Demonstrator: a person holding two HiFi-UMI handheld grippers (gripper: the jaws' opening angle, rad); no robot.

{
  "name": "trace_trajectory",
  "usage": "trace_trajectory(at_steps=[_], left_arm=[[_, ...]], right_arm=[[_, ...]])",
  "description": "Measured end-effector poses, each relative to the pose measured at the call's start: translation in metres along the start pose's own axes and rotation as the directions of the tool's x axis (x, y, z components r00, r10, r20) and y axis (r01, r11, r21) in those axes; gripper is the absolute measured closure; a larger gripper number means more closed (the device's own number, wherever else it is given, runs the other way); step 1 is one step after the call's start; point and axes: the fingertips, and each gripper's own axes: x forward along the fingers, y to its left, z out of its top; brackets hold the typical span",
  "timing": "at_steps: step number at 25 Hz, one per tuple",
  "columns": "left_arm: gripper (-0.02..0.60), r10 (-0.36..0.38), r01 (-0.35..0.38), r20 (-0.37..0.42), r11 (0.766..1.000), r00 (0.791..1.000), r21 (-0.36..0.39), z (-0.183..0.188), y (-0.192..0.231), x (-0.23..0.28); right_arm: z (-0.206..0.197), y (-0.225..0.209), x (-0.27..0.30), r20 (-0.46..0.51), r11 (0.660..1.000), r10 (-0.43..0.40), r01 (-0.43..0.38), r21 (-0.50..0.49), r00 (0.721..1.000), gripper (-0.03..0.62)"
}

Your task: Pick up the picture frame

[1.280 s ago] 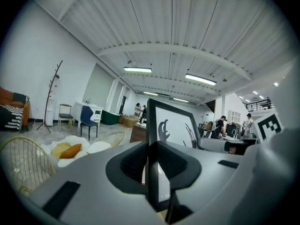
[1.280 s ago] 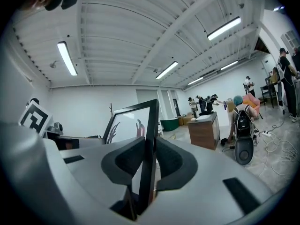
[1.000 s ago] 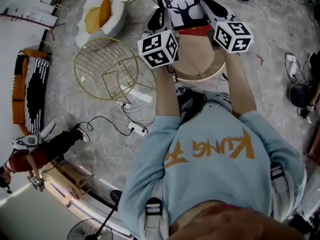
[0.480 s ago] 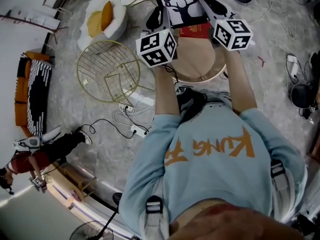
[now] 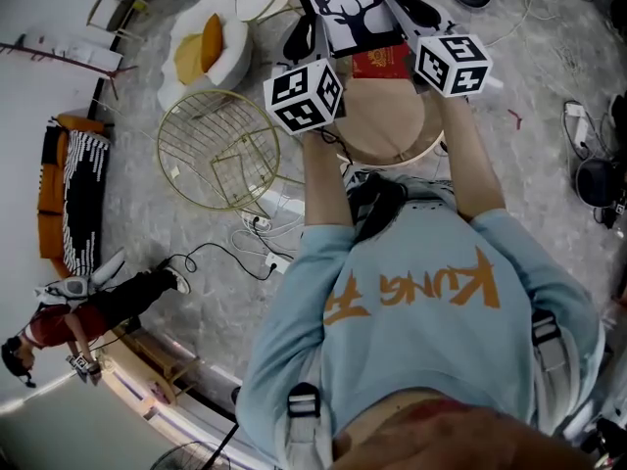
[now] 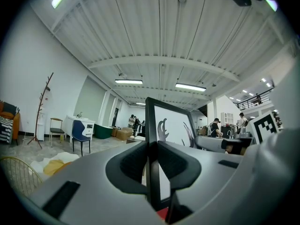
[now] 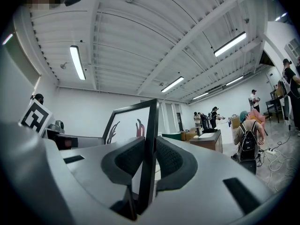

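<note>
The picture frame (image 5: 348, 8) is black-edged, with a black antler print on white, and it is held up above the round wooden table (image 5: 387, 116). My left gripper (image 5: 302, 39) is shut on its left edge and my right gripper (image 5: 415, 12) on its right edge. In the left gripper view the frame's black edge (image 6: 151, 125) runs upright between the dark pads of my left gripper (image 6: 151, 161), which press on it. In the right gripper view the frame's edge (image 7: 150, 125) is pinched the same way by my right gripper (image 7: 149, 156).
A red item (image 5: 384, 61) lies on the table under the frame. A gold wire basket (image 5: 217, 150) stands to the left, a white chair with a yellow cushion (image 5: 206, 42) beyond it. Cables (image 5: 260, 238) trail on the floor. A person (image 5: 88, 306) is at lower left.
Both grippers keep their hold on the frame with hardly any shift. The person at the lower left has moved a little.
</note>
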Motion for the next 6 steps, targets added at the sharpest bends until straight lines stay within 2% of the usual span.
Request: trace_trajectory(at_steps=[6], left_arm=[[0.499,-0.001,0.001,0.000,1.000,1.000,0.002,0.0015,-0.0026,0.0030]], right_arm=[[0.0044,-0.0026,0.0001,-0.001,1.000,0.001,-0.001,-0.023,1.000,0.522]])
